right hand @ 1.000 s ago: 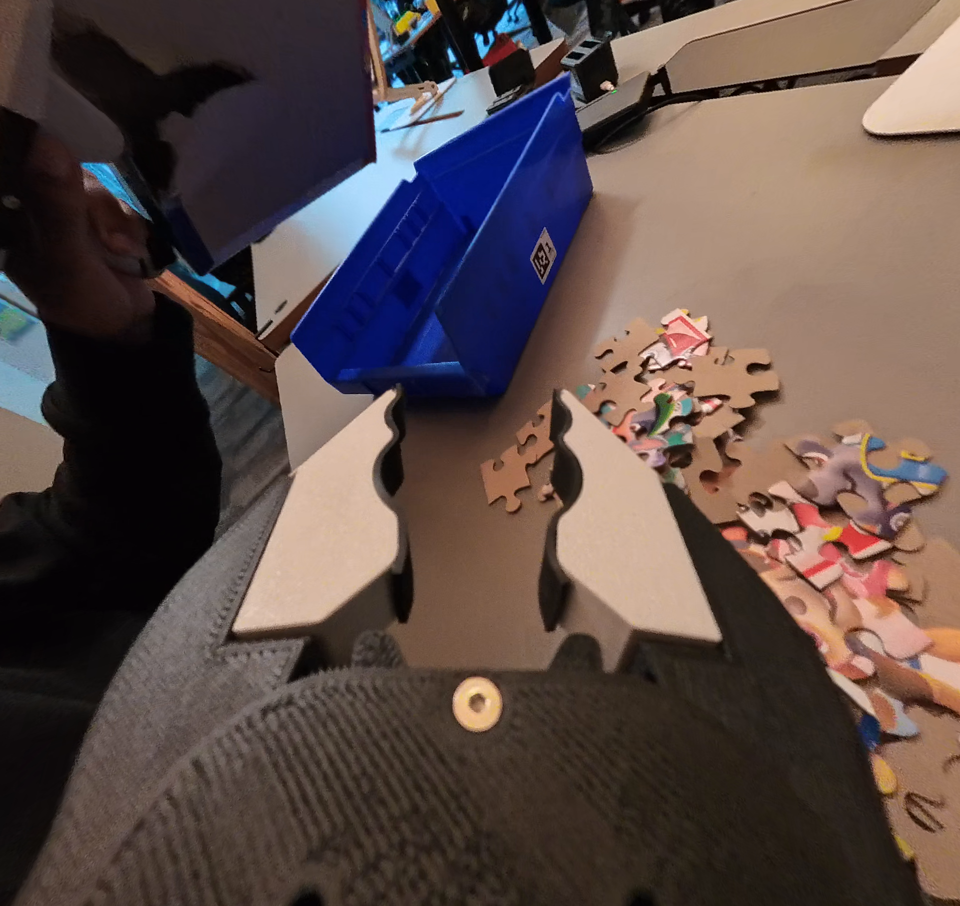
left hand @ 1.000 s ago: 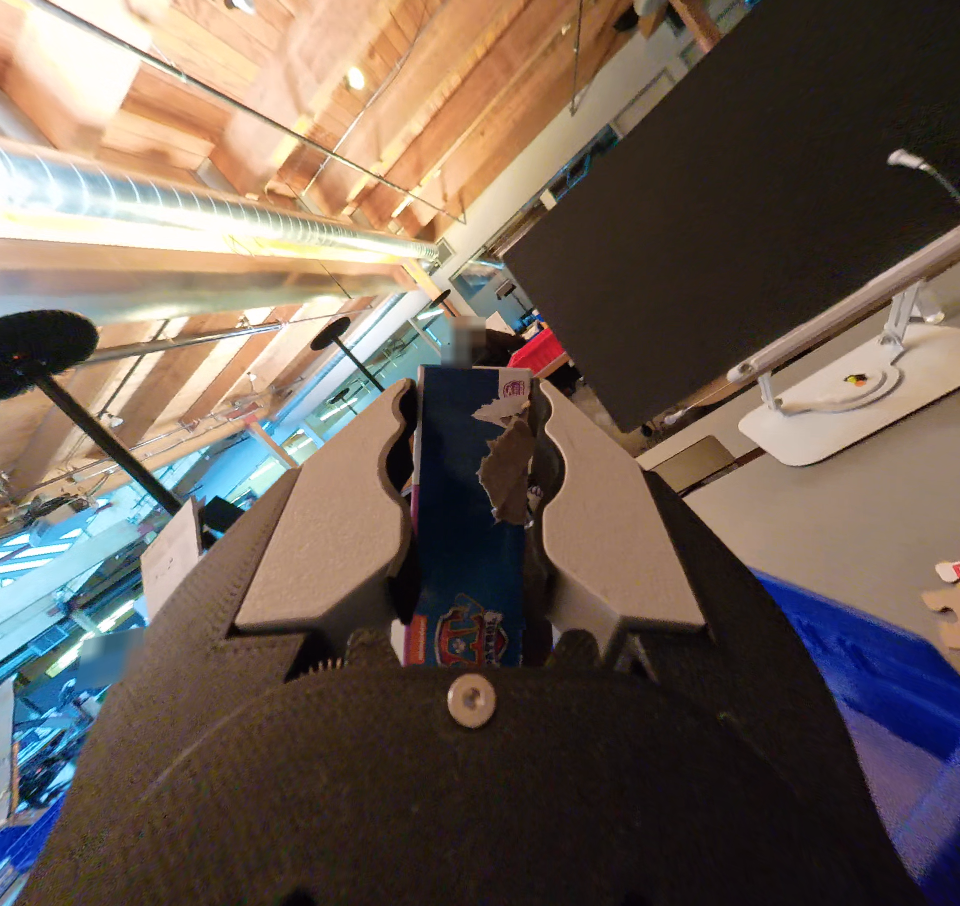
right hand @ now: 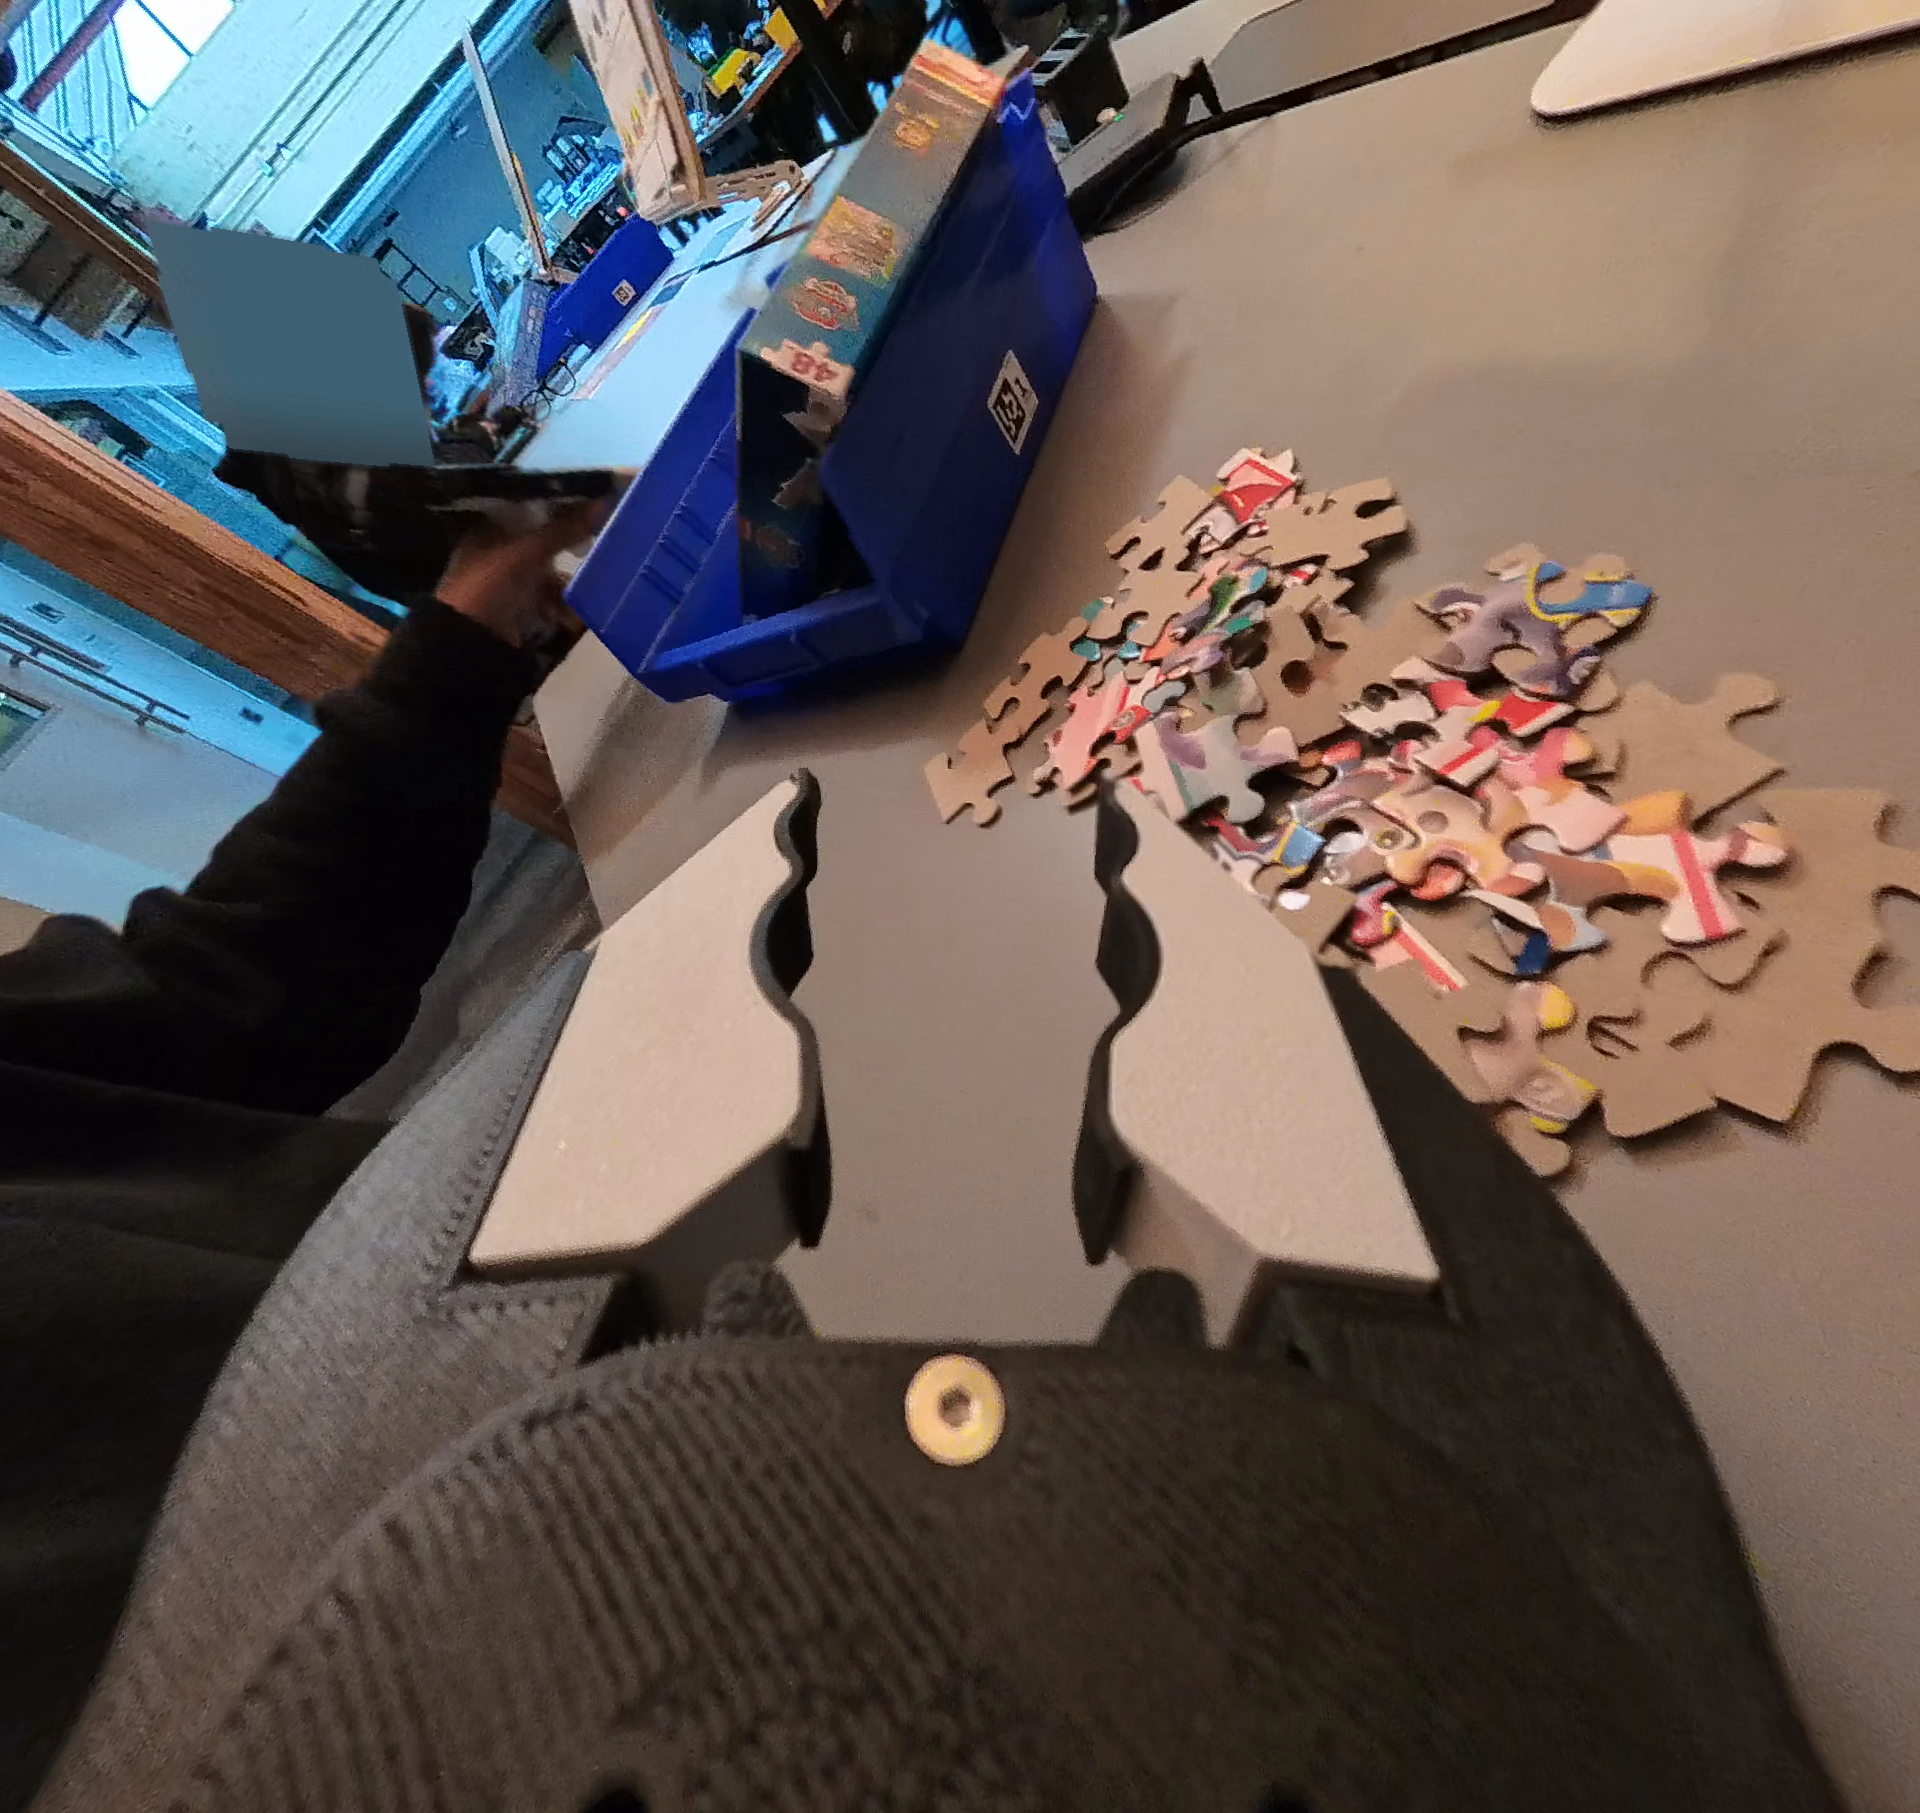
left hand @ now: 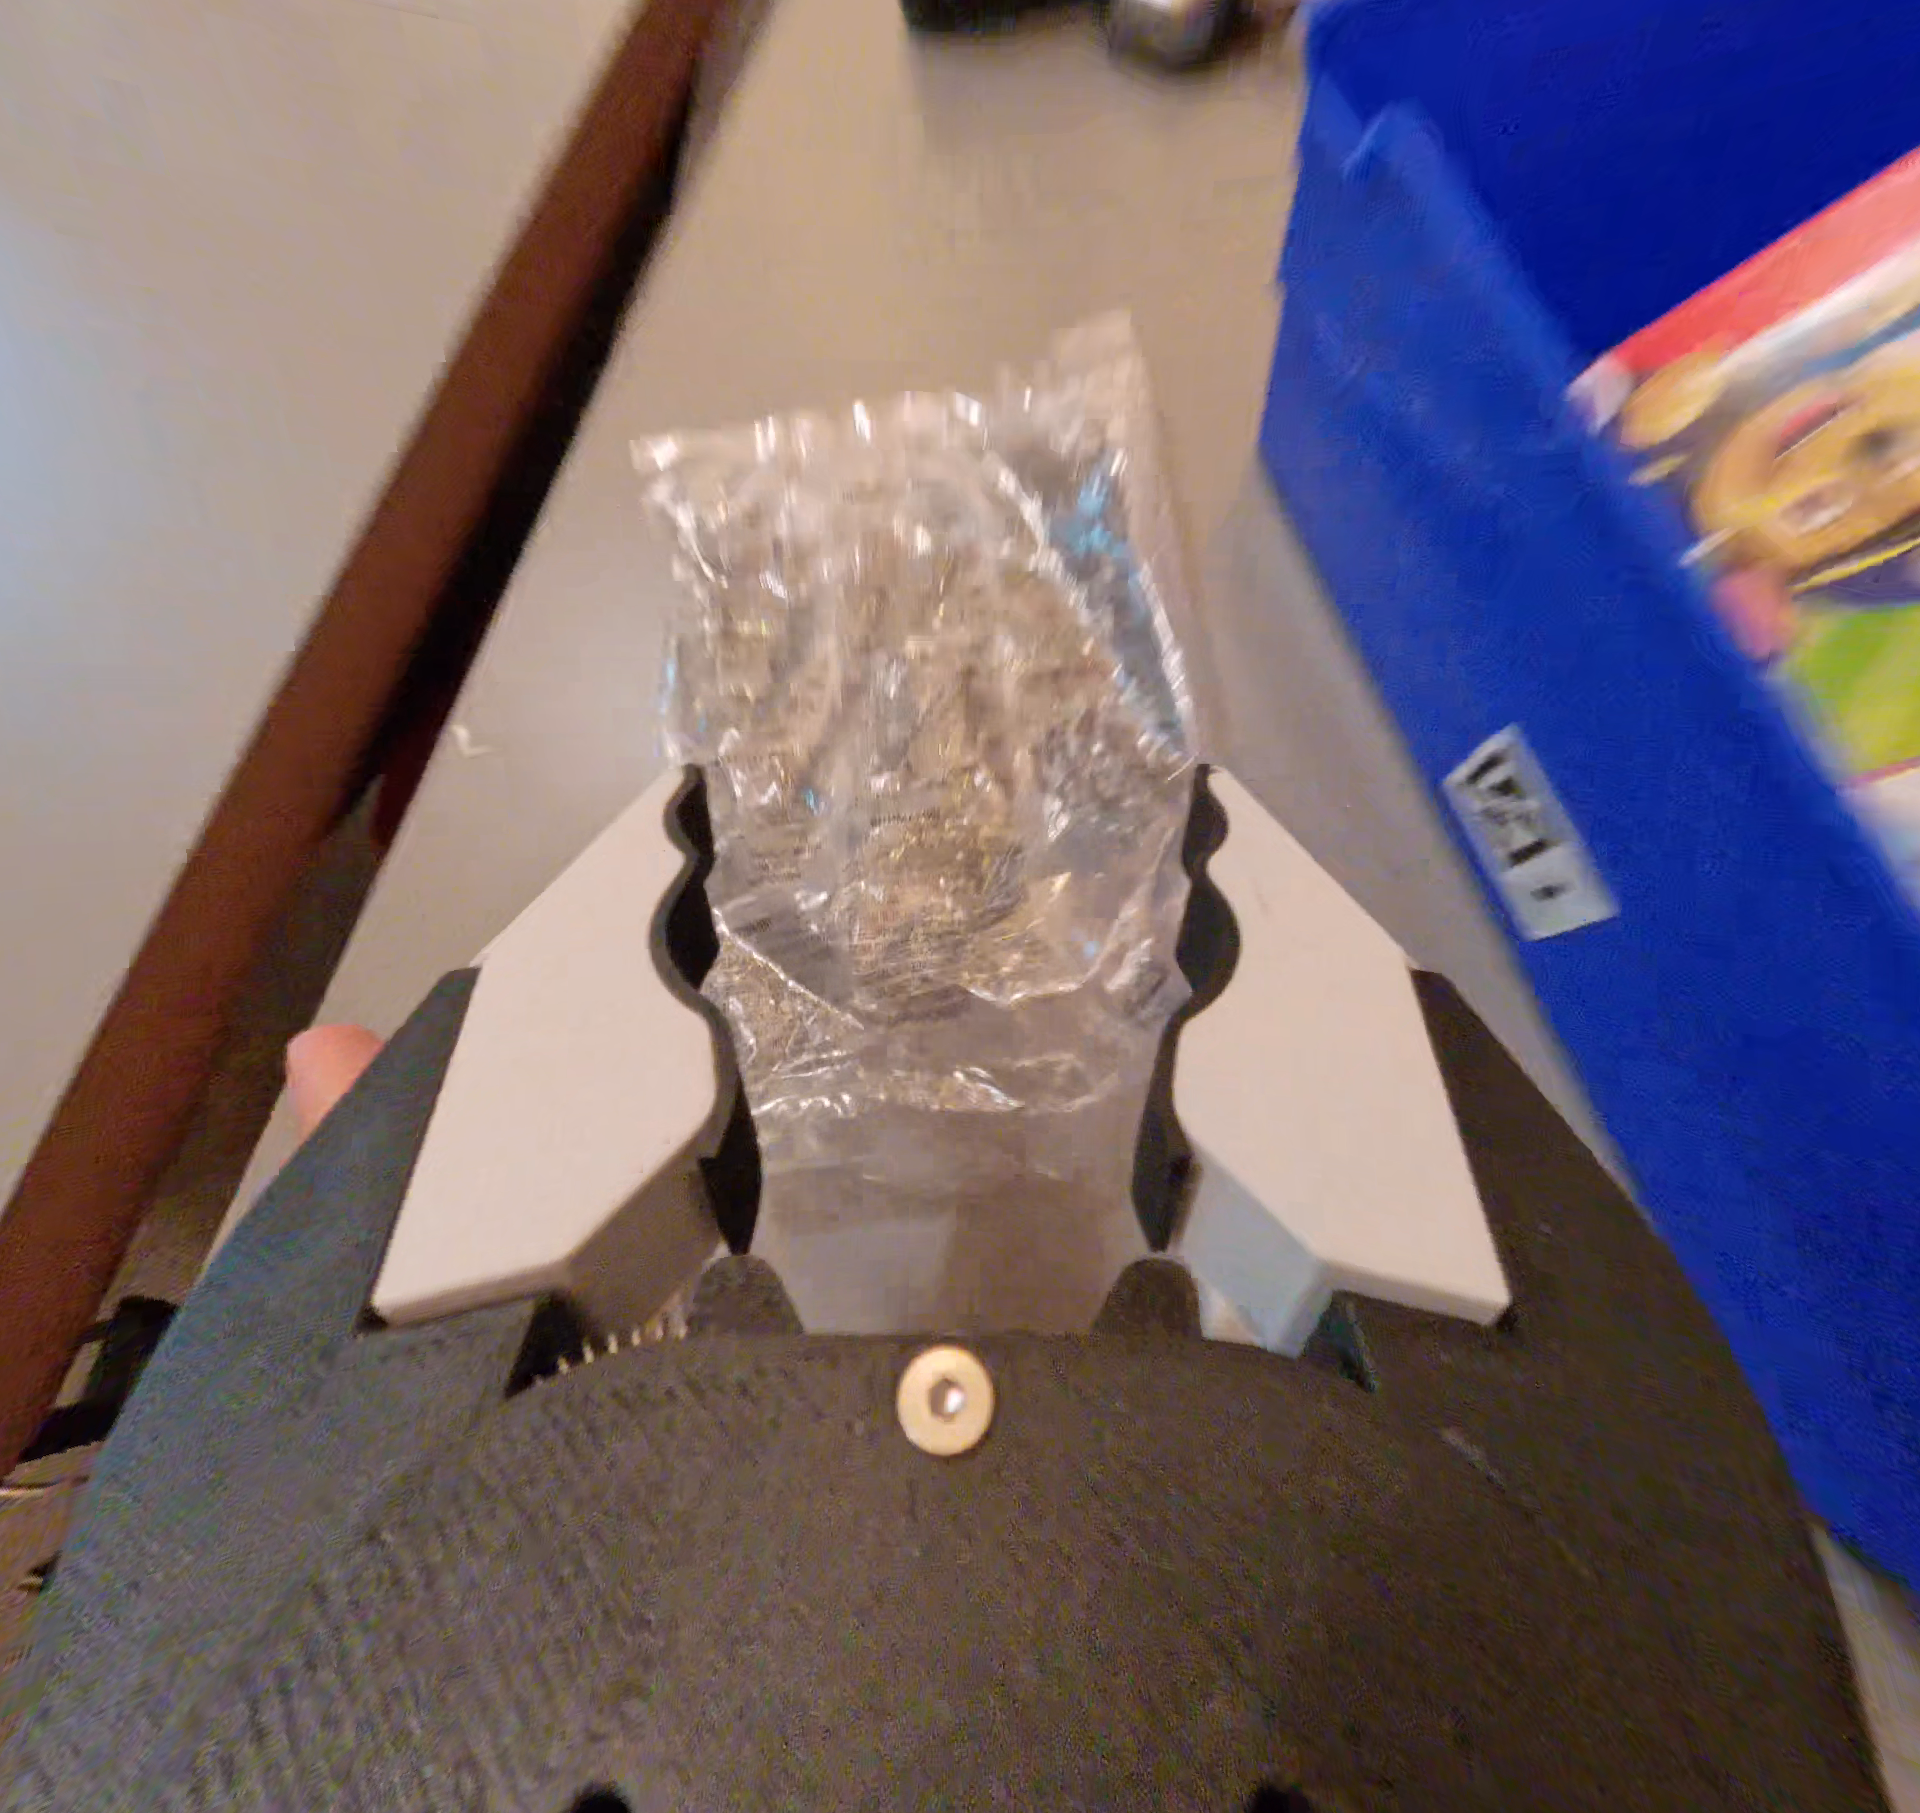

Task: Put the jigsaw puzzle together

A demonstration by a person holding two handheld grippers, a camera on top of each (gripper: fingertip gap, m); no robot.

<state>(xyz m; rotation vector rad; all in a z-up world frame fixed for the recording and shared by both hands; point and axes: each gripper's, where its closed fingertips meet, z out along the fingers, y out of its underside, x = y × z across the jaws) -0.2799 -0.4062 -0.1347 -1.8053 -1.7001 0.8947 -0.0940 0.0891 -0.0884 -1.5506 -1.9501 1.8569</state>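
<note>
Half the blurred puzzle box (left hand: 1787, 558) is cut off.

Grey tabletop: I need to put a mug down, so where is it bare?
Bare: the grey tabletop between the blue plastic bin and the white base, and before the right gripper. Crowded: the scattered cardboard puzzle pieces; the crinkled clear plastic bag left of the bin.

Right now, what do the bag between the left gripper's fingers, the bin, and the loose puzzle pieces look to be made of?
Bag: thin clear plastic film, glossy, by its crinkles and glints. Blue bin: rigid moulded plastic, smooth with a slight sheen, by its ribbed walls. Puzzle pieces: cardboard, by their dull brown backs and printed colour fronts. The left gripper stands open around the bag.
</note>
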